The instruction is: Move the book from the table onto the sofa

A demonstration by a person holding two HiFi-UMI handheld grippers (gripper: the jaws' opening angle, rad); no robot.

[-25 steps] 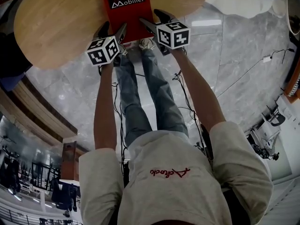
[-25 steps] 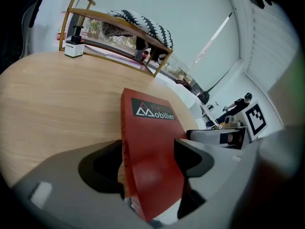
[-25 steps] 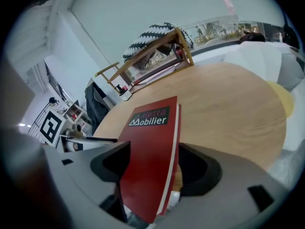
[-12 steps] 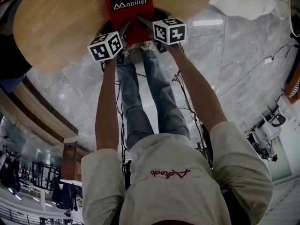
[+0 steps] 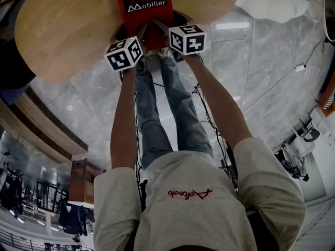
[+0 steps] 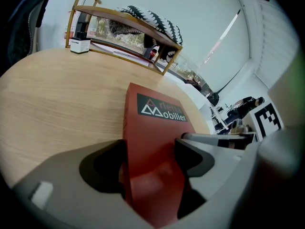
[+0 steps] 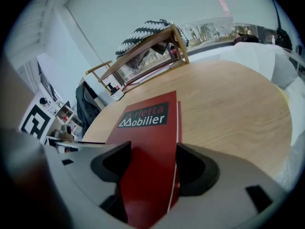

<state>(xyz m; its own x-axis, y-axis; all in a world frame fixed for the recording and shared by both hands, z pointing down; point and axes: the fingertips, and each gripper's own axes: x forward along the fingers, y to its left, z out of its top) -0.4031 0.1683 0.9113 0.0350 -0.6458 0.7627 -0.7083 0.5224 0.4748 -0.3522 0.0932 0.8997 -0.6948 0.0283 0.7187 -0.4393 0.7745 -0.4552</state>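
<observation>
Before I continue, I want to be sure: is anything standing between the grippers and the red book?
Nothing visible. The book sits between the jaws of the left gripper and right gripper.

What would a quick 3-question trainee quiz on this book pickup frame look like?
1. True or false: only the left gripper has the red book between its jaws.
2. The book rests on: A a shelf; B the round wooden table; C the floor.
3. Fill in: the large white word on the book's cover reads ___.

Key:
1. False. The right gripper also has it between its jaws.
2. B.
3. Mobilier.
</observation>
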